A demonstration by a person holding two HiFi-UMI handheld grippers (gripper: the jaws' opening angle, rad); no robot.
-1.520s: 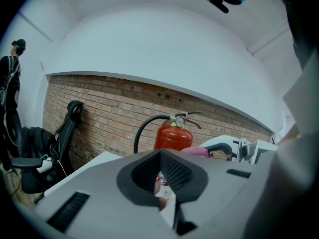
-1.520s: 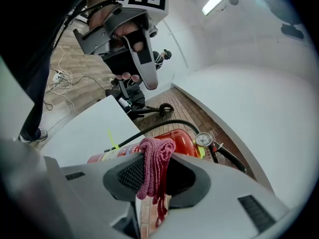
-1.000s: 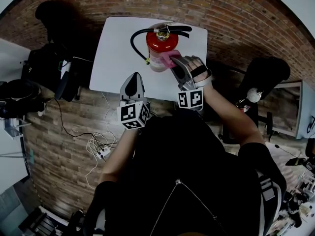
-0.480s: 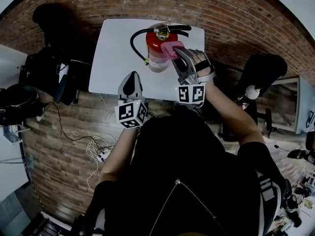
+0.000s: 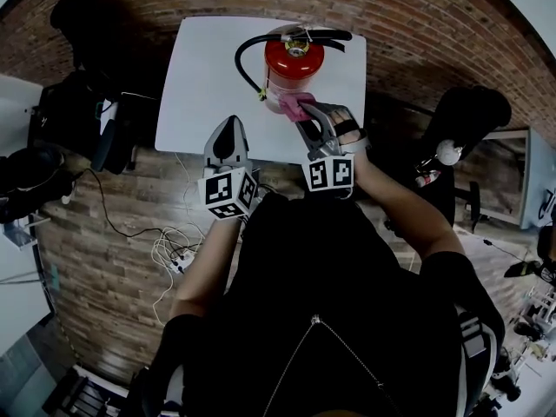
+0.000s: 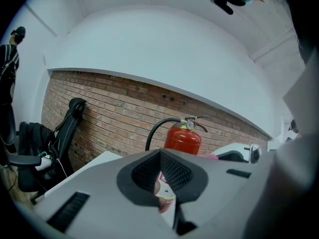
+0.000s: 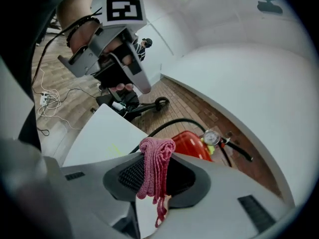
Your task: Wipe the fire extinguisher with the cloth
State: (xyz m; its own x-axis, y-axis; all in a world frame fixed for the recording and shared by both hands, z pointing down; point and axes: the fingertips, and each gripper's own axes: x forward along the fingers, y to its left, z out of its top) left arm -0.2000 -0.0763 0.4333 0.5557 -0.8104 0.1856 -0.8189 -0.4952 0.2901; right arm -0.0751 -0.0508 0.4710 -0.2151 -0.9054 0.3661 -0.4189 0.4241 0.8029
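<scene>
Fire extinguisher [image 5: 294, 62], upright, long axis vertical, by the far edge of the tabletop [image 5: 201, 76]: right gripper [image 5: 301, 111], jaws clamped on pink cloth [image 5: 294, 102], lies at its near side; left gripper [image 5: 228, 135], closed on nothing, hangs farther off over the near edge.

I count one red fire extinguisher [image 5: 294, 68] at twelve o'clock on the one white table [image 5: 204, 76], one pink cloth [image 5: 294, 105] against it, and two grippers: the left gripper [image 5: 229, 133] at eleven o'clock and the right gripper [image 5: 304, 118] at one o'clock, with two marker cubes [image 5: 226, 194], one on each. Off the table I make out what look like two dark office chairs [image 5: 87, 120], at ten and three o'clock, though both sit deep in shadow. At eight o'clock lies one power strip [image 5: 181, 270].
</scene>
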